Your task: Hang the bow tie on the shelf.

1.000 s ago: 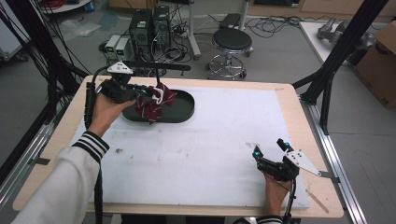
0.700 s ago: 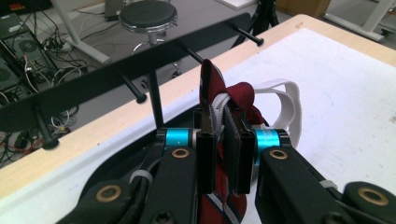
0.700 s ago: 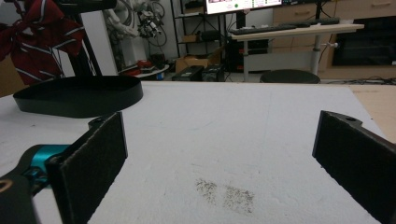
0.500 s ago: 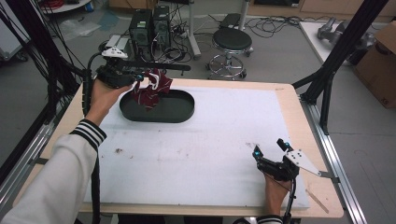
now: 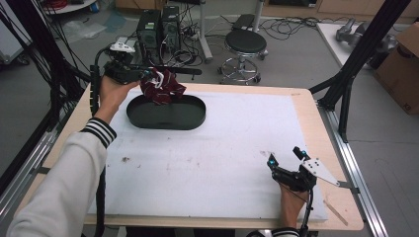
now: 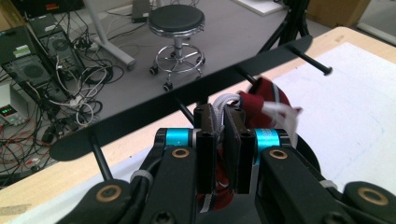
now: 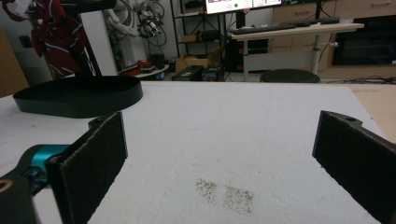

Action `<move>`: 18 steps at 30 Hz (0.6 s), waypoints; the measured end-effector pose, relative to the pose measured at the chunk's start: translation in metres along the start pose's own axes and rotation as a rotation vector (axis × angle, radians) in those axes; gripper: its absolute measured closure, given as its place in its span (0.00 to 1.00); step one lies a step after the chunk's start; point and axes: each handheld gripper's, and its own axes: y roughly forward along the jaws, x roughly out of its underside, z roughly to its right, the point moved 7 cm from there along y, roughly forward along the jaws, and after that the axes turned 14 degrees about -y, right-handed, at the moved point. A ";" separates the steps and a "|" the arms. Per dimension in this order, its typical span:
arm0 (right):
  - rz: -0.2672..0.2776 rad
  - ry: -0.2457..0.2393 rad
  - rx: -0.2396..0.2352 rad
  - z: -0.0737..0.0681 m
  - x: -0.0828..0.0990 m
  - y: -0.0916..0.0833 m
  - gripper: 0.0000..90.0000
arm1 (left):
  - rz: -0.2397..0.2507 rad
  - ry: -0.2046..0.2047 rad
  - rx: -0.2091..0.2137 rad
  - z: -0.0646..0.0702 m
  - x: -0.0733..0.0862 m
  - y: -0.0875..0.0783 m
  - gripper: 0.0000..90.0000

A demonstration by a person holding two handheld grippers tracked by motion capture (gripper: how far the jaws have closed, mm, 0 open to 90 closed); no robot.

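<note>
One red cloth [image 5: 161, 87], one black tray [image 5: 166, 113]

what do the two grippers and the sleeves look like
Both are black. The left gripper has flat black jaws and cyan collars. The right gripper carries cyan accents, a grey three-cornered plate and a trailing black cable. The left sleeve is light grey with a black-and-white striped cuff.
</note>
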 end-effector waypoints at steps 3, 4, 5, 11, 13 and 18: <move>0.001 0.003 0.001 0.000 0.000 0.000 0.02 | -0.004 -0.001 -0.012 -0.002 -0.003 0.005 0.93; -0.001 0.004 0.000 0.000 0.000 0.000 0.02 | -0.004 -0.002 -0.018 -0.003 -0.003 0.007 0.93; 0.000 0.005 0.000 0.000 0.000 0.000 0.02 | -0.003 -0.005 -0.020 -0.004 -0.003 0.009 0.93; 0.002 0.006 0.003 0.000 0.000 0.000 0.02 | 0.002 -0.001 -0.030 -0.006 -0.008 0.017 0.93; 0.004 0.007 0.004 0.001 0.000 0.000 0.02 | -0.003 0.001 -0.033 -0.006 -0.009 0.019 0.93; 0.001 0.008 0.002 0.000 0.000 0.000 0.02 | -0.009 0.005 -0.046 -0.009 -0.009 0.020 0.93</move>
